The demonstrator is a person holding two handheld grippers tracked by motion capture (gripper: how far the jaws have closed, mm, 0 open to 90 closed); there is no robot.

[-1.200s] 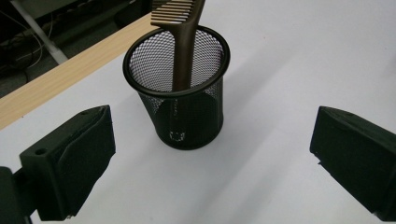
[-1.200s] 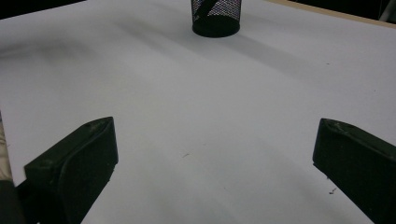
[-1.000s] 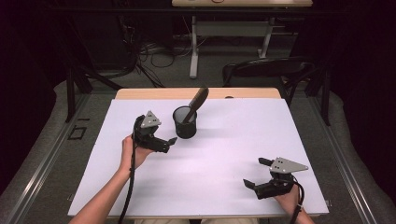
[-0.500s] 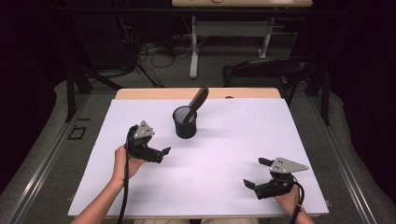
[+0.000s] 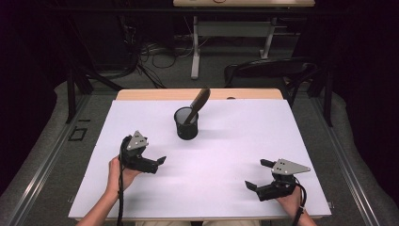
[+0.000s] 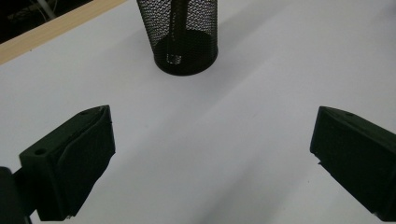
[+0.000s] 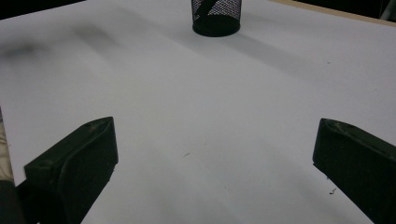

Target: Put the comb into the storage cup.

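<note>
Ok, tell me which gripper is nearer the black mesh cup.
Left. The left gripper sits open on the white table cover, just in front and to the left of the mesh cup. The right gripper, also open, is farther off near the table's front right.

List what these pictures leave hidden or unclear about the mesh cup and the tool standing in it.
- Mesh cup: its rim is cut off by the top edge in the left gripper view and the right gripper view.
- Dark tool: its lower end sits behind the mesh in the high view; its kind is too small to tell.
- Same tool in the left gripper view: just a dim shaft through the mesh, its upper part cut off.
</note>
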